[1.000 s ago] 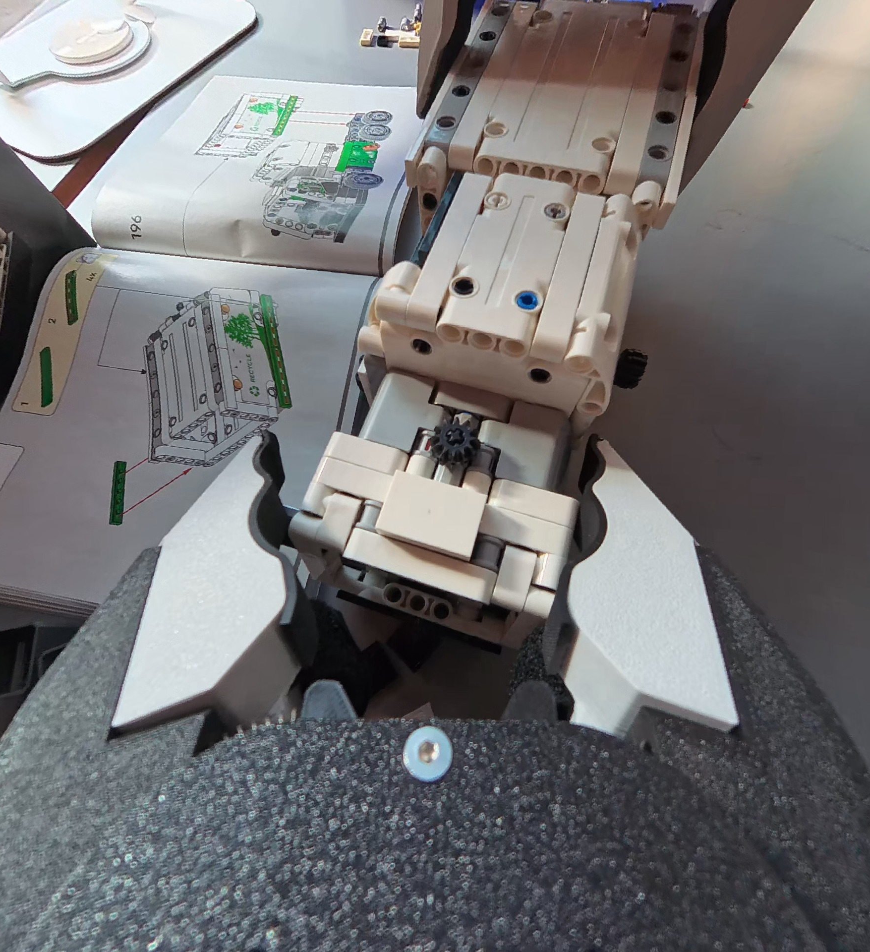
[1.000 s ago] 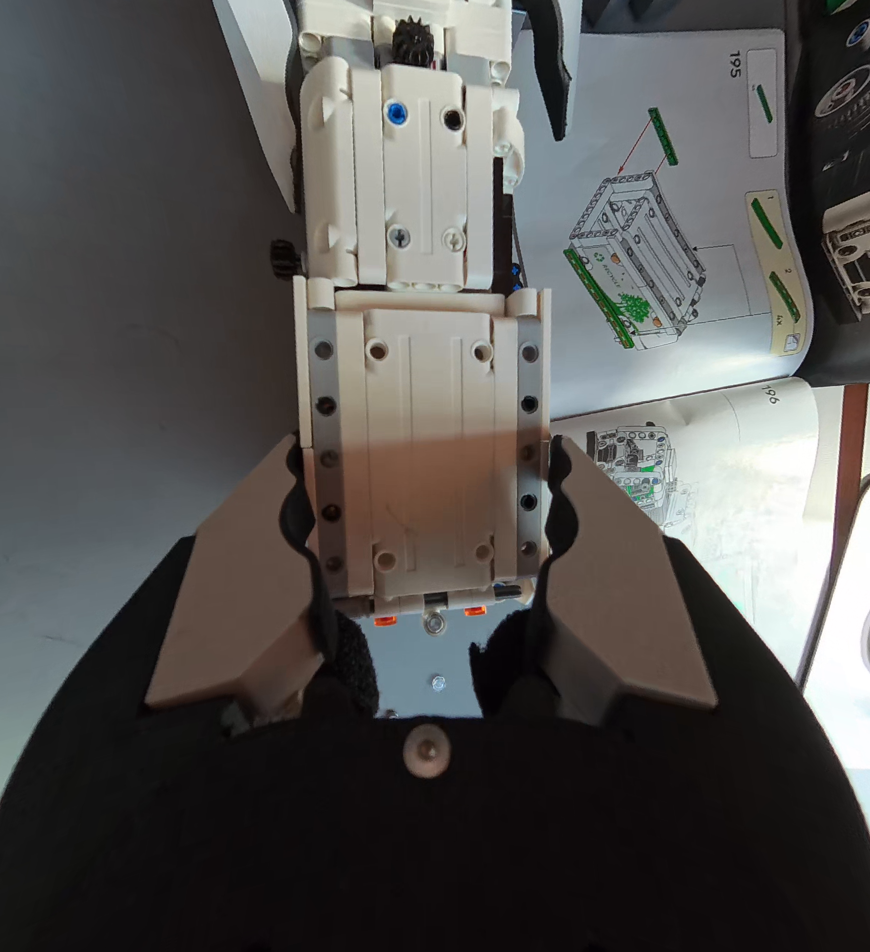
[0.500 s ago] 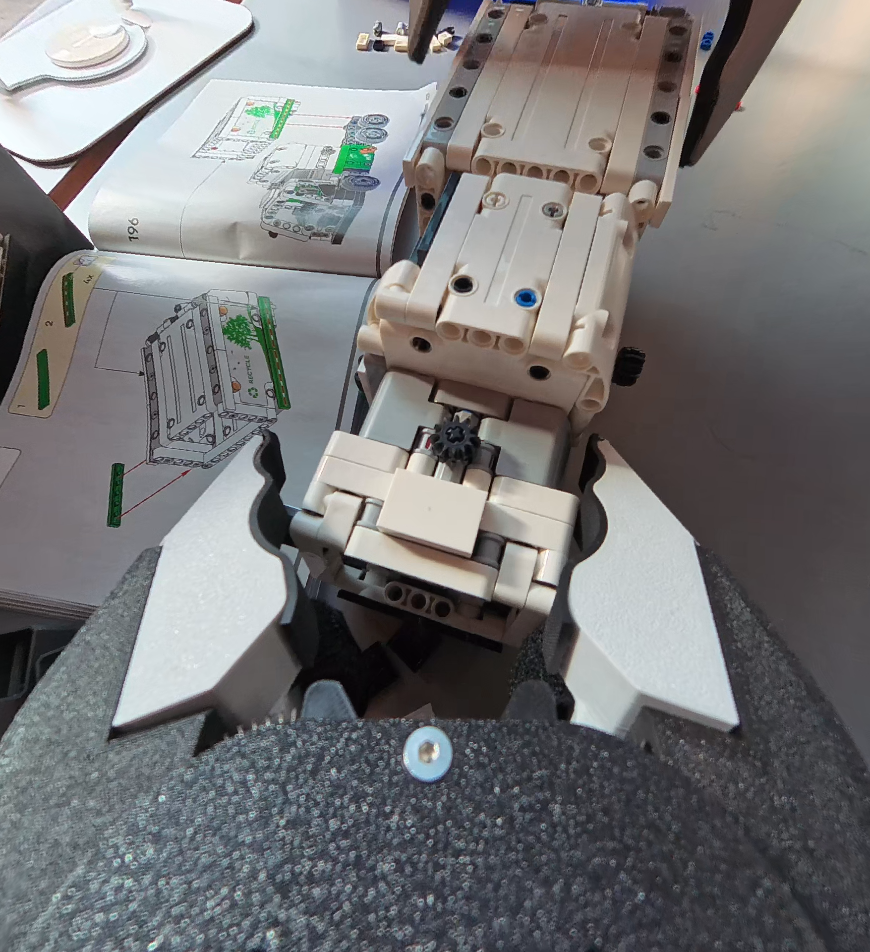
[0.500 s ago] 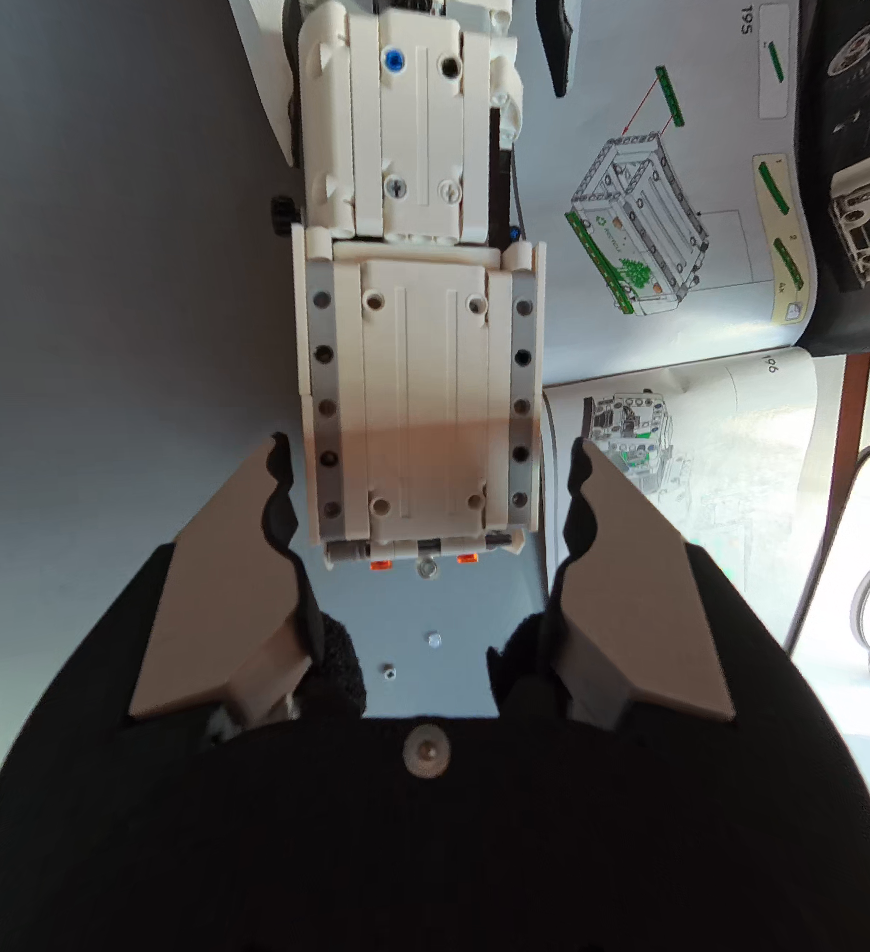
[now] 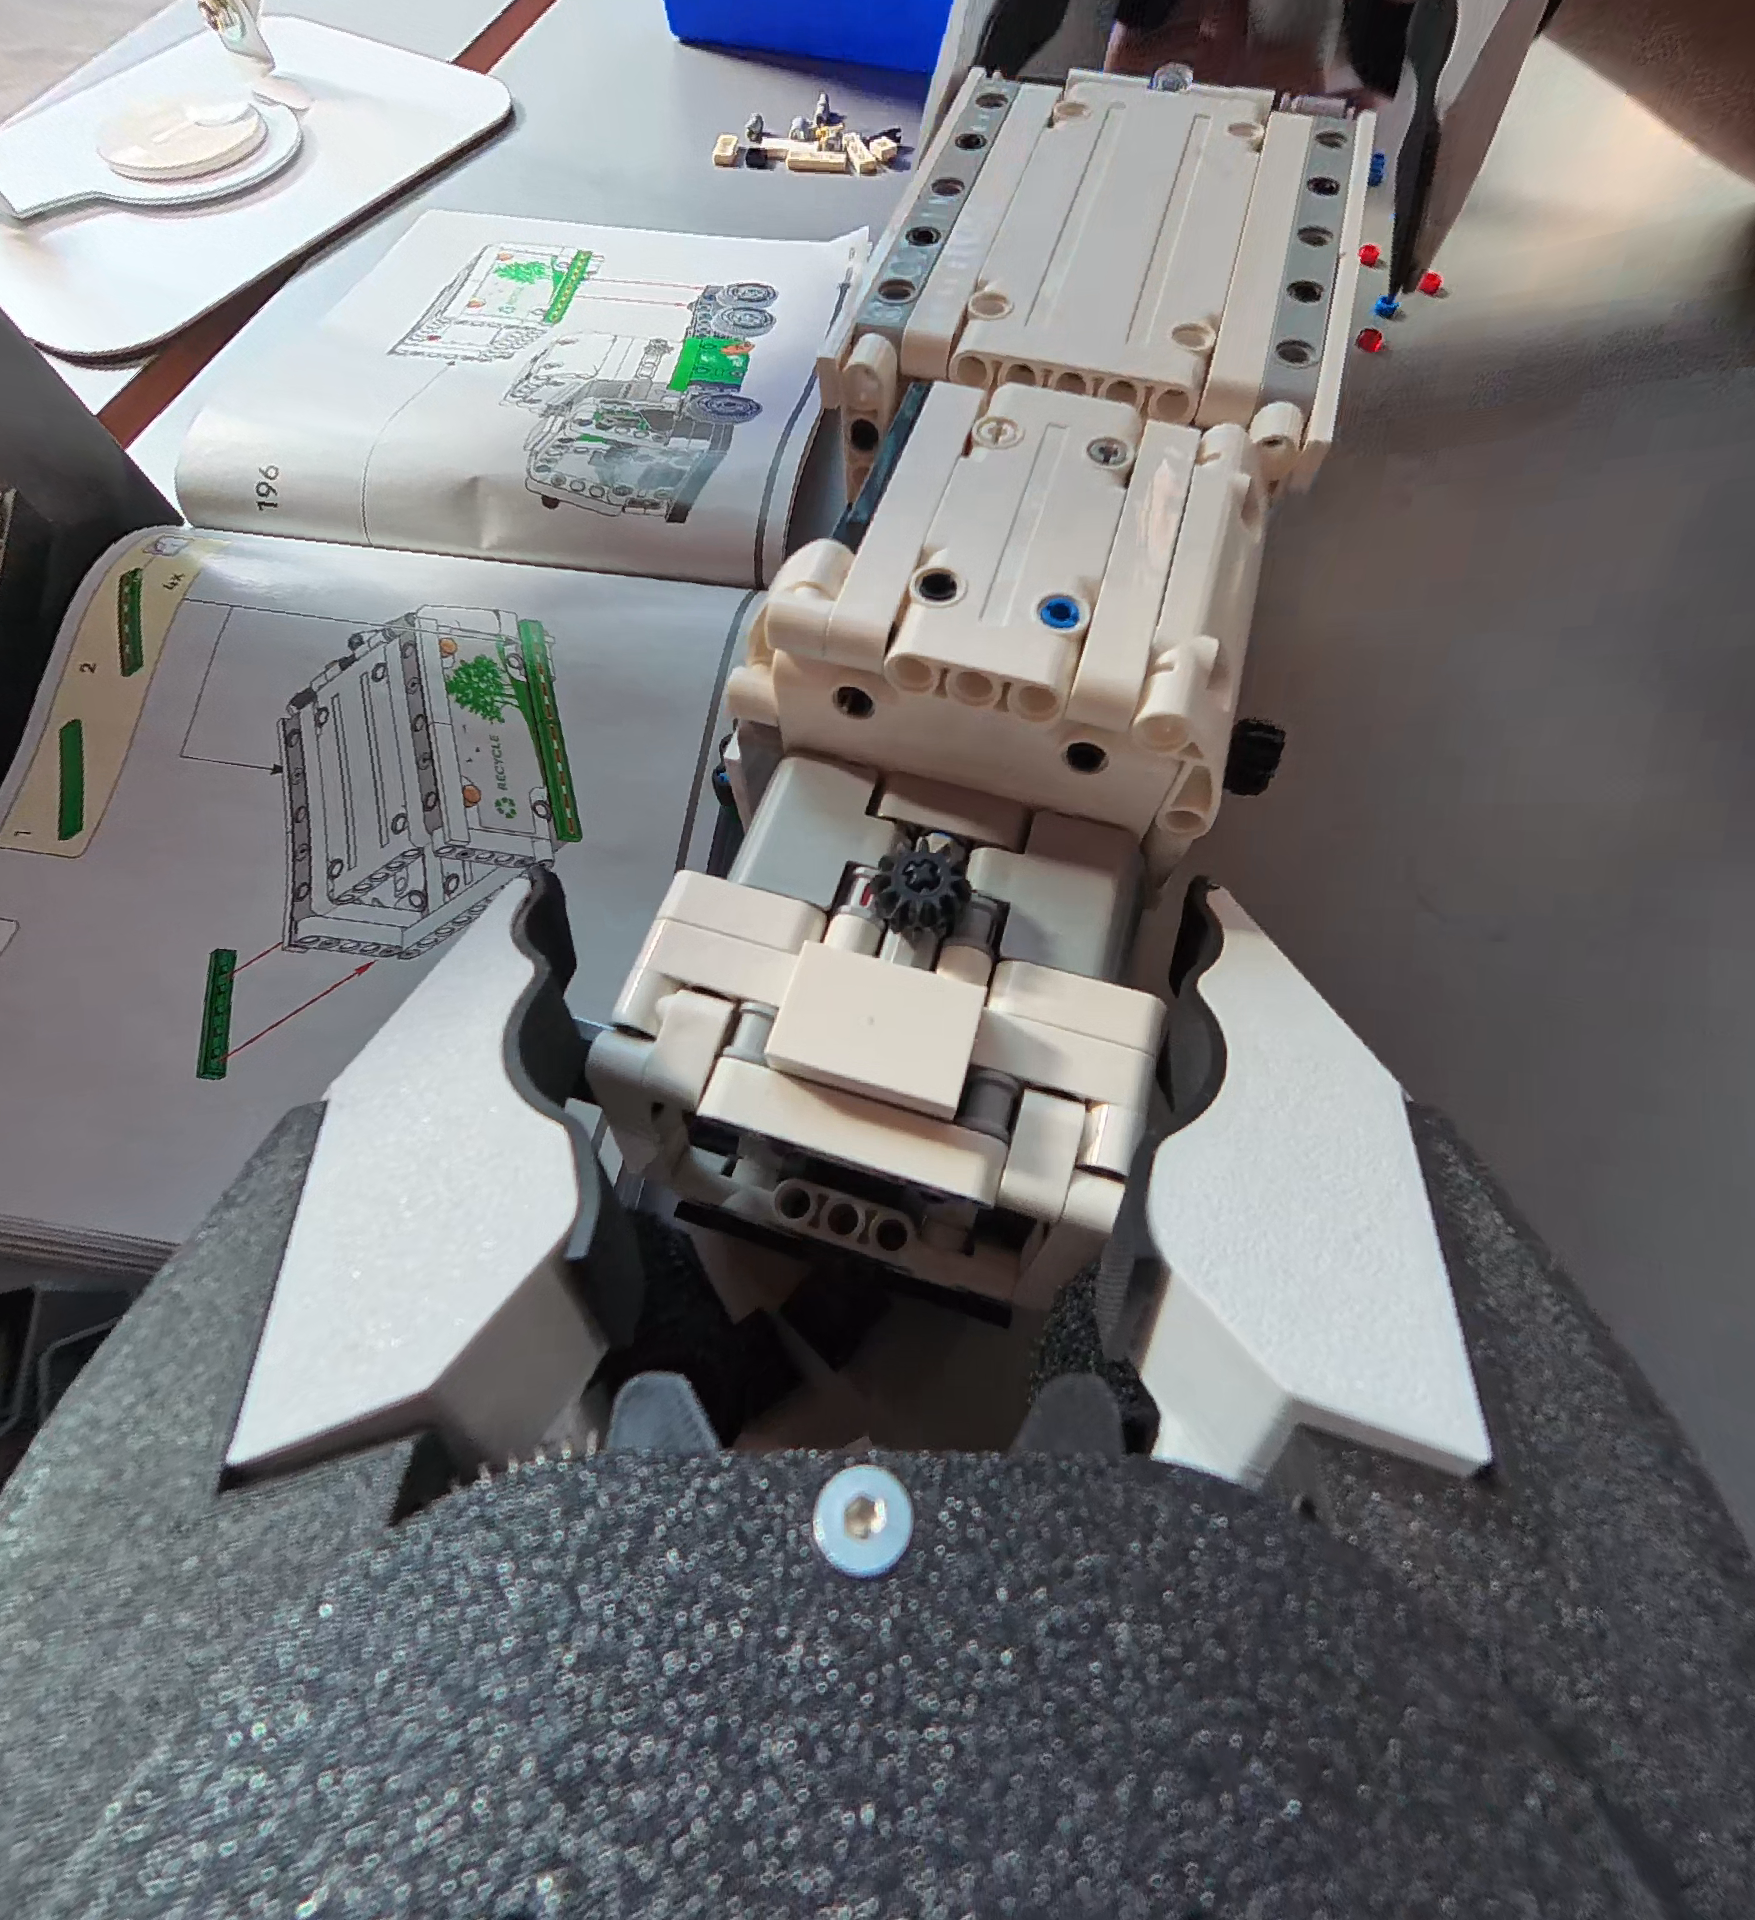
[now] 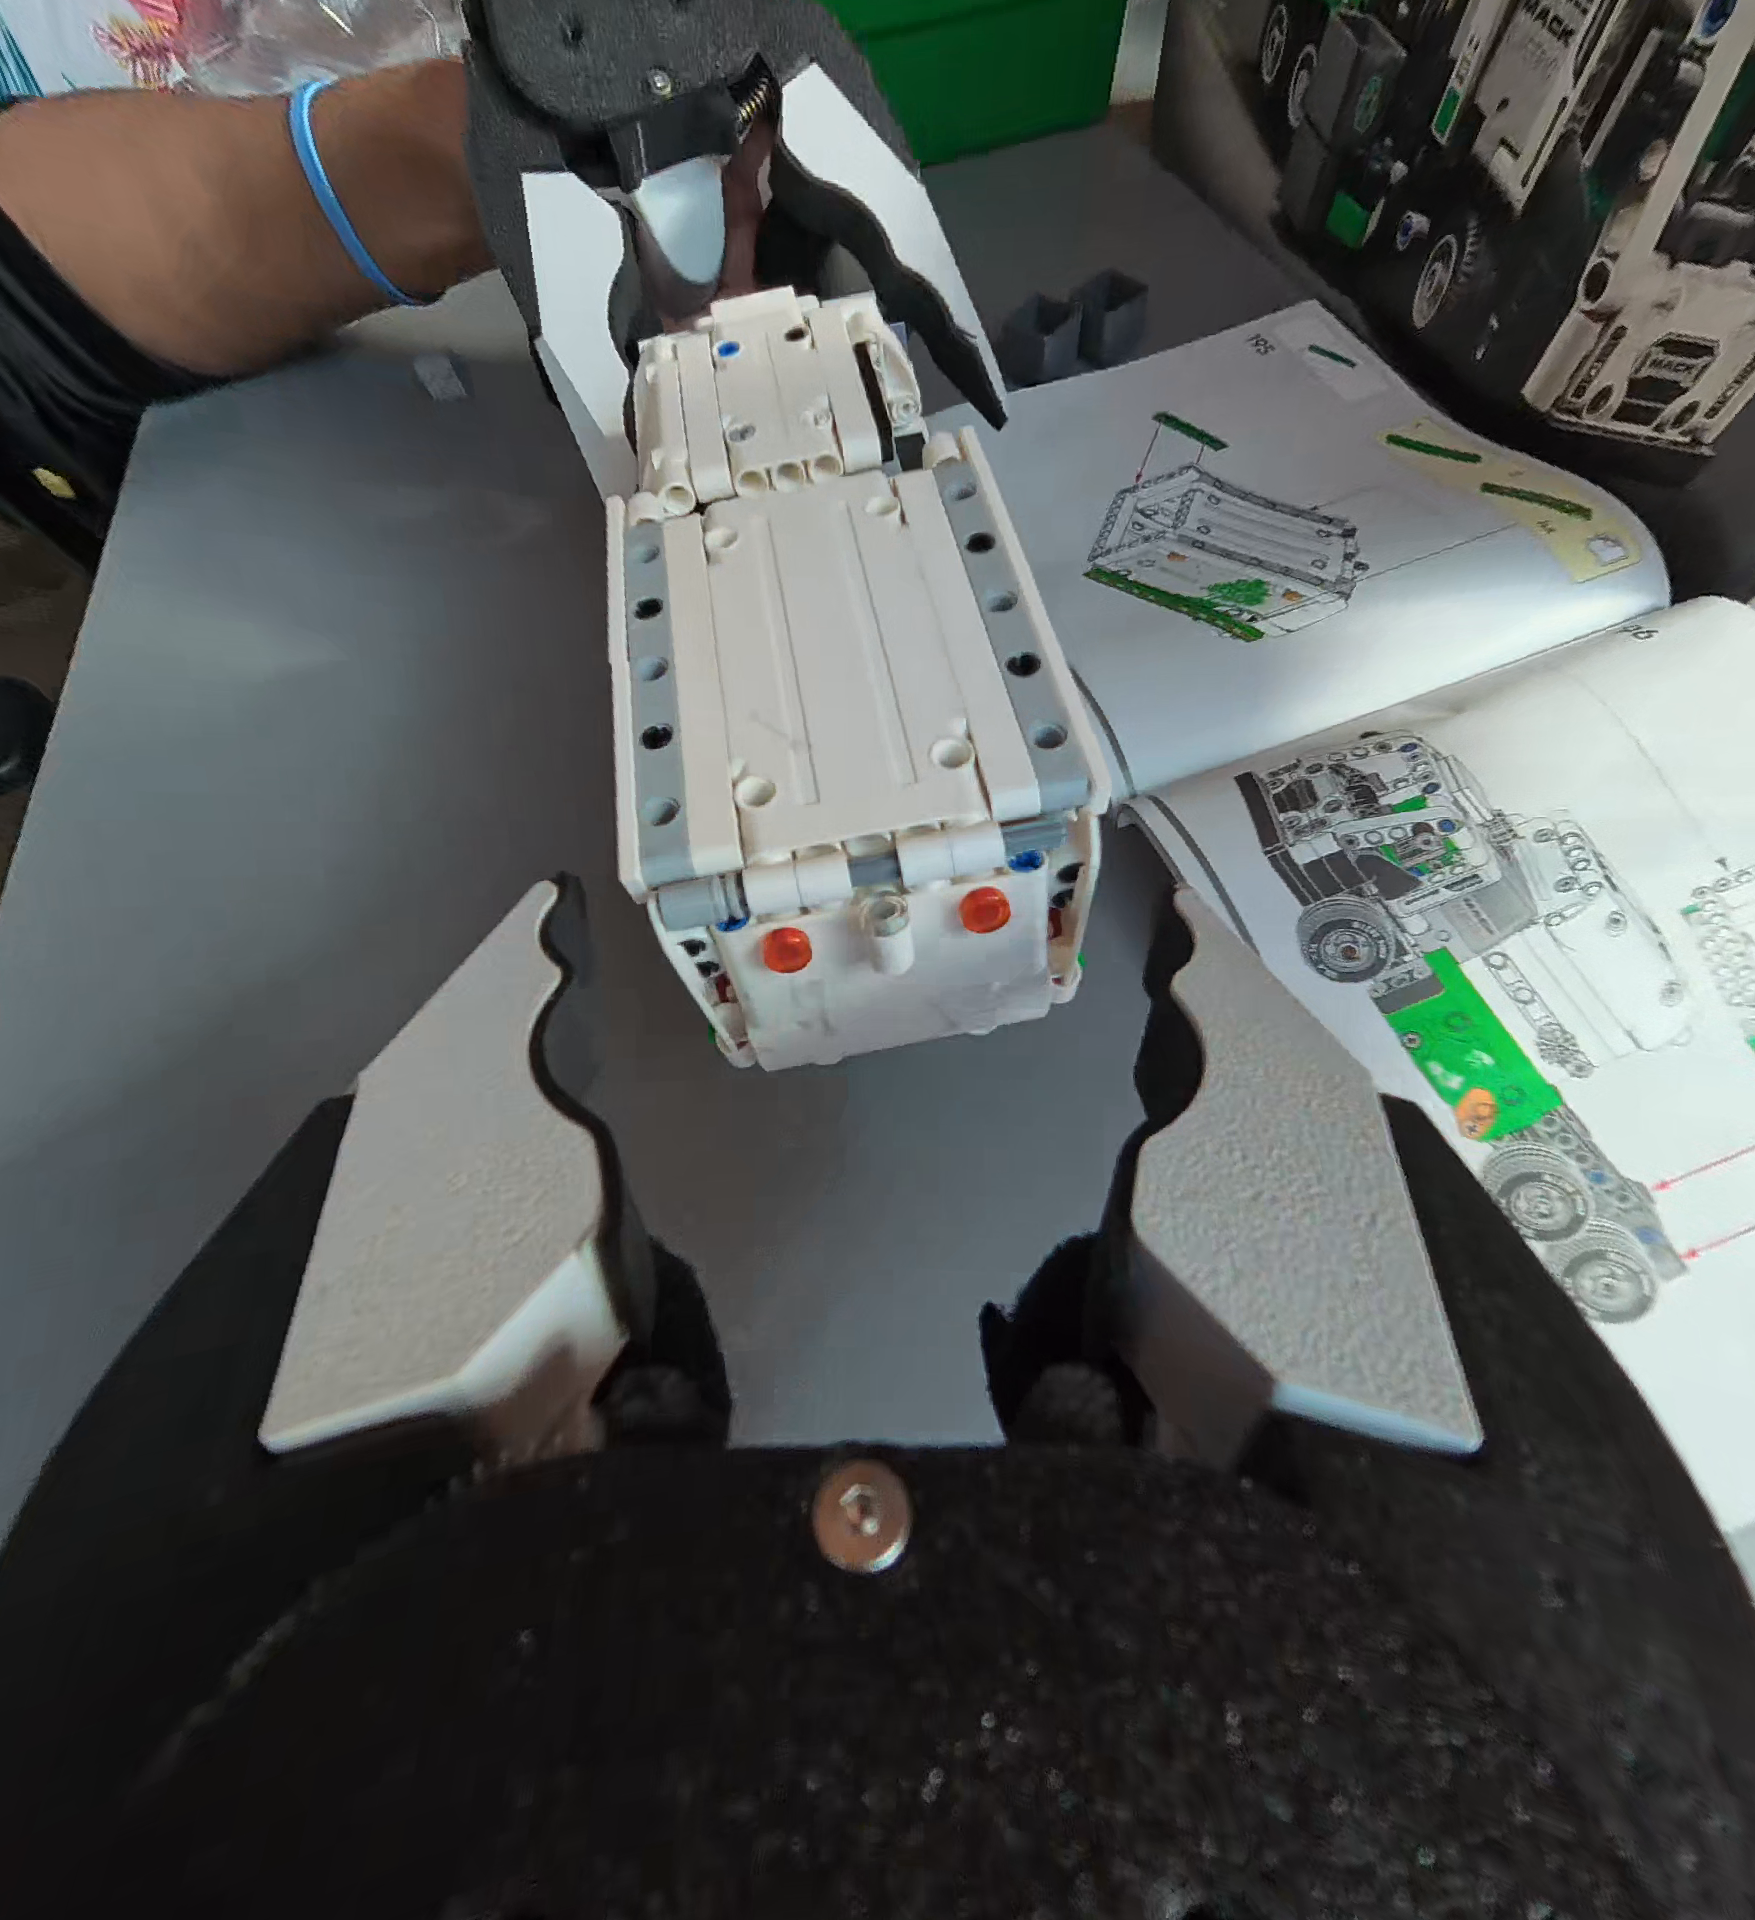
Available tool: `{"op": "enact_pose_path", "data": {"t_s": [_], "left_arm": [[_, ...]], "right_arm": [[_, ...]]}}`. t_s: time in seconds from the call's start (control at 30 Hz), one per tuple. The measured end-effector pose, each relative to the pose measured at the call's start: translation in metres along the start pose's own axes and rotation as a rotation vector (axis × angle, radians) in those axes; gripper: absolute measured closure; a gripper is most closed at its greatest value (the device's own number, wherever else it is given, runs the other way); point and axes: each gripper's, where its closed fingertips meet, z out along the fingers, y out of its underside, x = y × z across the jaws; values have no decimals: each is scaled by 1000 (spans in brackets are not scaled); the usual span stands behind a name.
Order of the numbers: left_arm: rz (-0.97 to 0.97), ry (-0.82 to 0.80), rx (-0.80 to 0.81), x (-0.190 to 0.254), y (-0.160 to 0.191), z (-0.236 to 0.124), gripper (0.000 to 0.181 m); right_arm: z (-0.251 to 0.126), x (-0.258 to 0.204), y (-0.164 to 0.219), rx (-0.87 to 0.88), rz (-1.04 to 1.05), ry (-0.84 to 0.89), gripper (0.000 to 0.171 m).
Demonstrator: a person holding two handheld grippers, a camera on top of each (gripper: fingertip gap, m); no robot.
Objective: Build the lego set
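A white Lego truck [image 5: 1049, 582] with grey side beams lies on the grey table. My left gripper [image 5: 873, 1003] is shut on its cab end, one finger on each side, just behind the small black gear [image 5: 920, 883]. In the right wrist view the truck [image 6: 831, 675] shows its rear end with two orange lights [image 6: 785, 951]. My right gripper [image 6: 868, 914] is open and empty, a short way back from the rear and not touching it. The left gripper [image 6: 748, 301] shows at the truck's far end.
An open instruction booklet [image 5: 385, 727] lies beside the truck, also in the right wrist view [image 6: 1372, 623]. Small loose parts [image 5: 811, 145], red and blue pins [image 5: 1382, 307], a blue bin [image 5: 800, 31] and a white pad [image 5: 208, 135] lie farther off. The set's box [image 6: 1579, 208] stands at the back.
My right gripper opened, let go of the truck's rear body and drew back from it. My left gripper kept its hold on the cab end.
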Motion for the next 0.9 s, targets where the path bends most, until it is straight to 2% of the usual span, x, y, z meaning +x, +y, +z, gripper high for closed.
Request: {"op": "enact_pose_path", "data": {"t_s": [0.07,0.17,0.27,0.43,0.67,0.9], "left_arm": [[-1,2,5,0,0,0,68],[13,-4,-14,0,1,0,69],[20,-7,-16,1,1,0,68],[45,-8,12,0,1,1,67],[78,-41,64,-3,2,-1,66],[79,-45,72,-2,1,0,66]], "right_arm": [[9,3,7,41,-13,16,65],[15,-1,16,-3,-43,6,63],[18,3,9,39,-58,10,73],[30,-5,7,19,2,-133,69],[32,-6,3,32,55,-166,74],[32,-5,6,41,10,-157,74]]}}
